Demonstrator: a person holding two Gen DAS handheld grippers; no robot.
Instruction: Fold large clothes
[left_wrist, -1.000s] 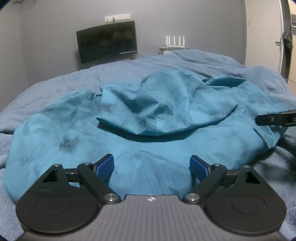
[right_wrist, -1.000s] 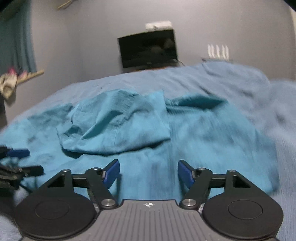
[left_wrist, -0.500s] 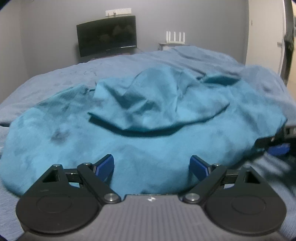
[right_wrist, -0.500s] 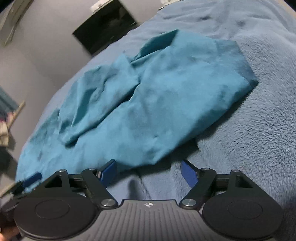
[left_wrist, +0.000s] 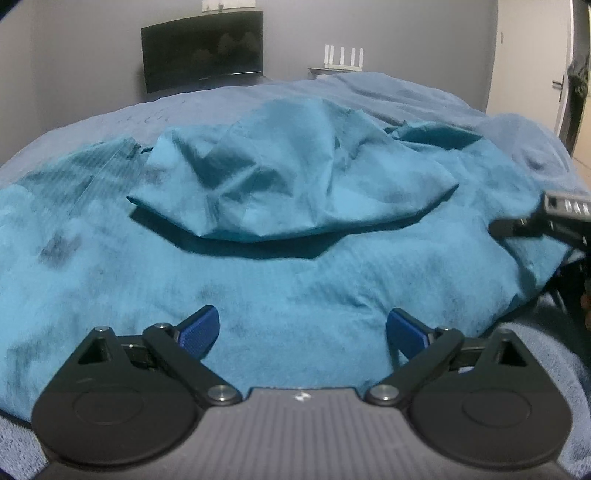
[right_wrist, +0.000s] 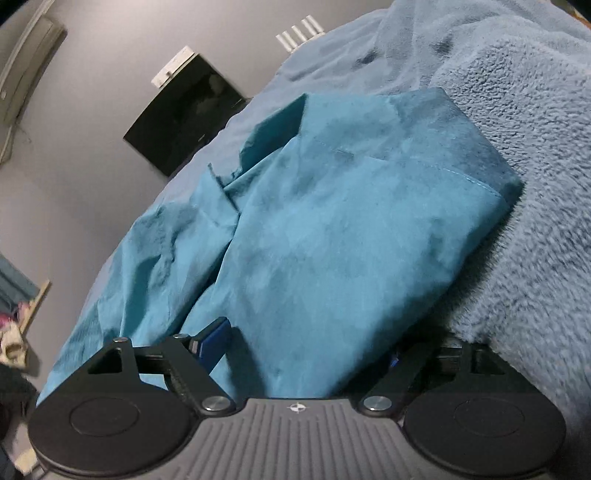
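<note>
Dimly and evenly lit from overhead with a cool cast, soft and grainy throughout, smeared on the teal garment (left_wrist: 295, 266) at left, darkly shadowed under its folded flap and along its edge (right_wrist: 491, 236), strongly bowed by fisheye at the borders, corners vignetted black.

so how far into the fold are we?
Early. Done: one flap of the teal garment already lies folded over its middle on the blue blanket. In hand: both jaws open, the right hand-held gripper straddling the garment's near edge, the left hand-held gripper low over it. Left: closing on the cloth and the remaining folds; it is still wrinkled and broad.
</note>
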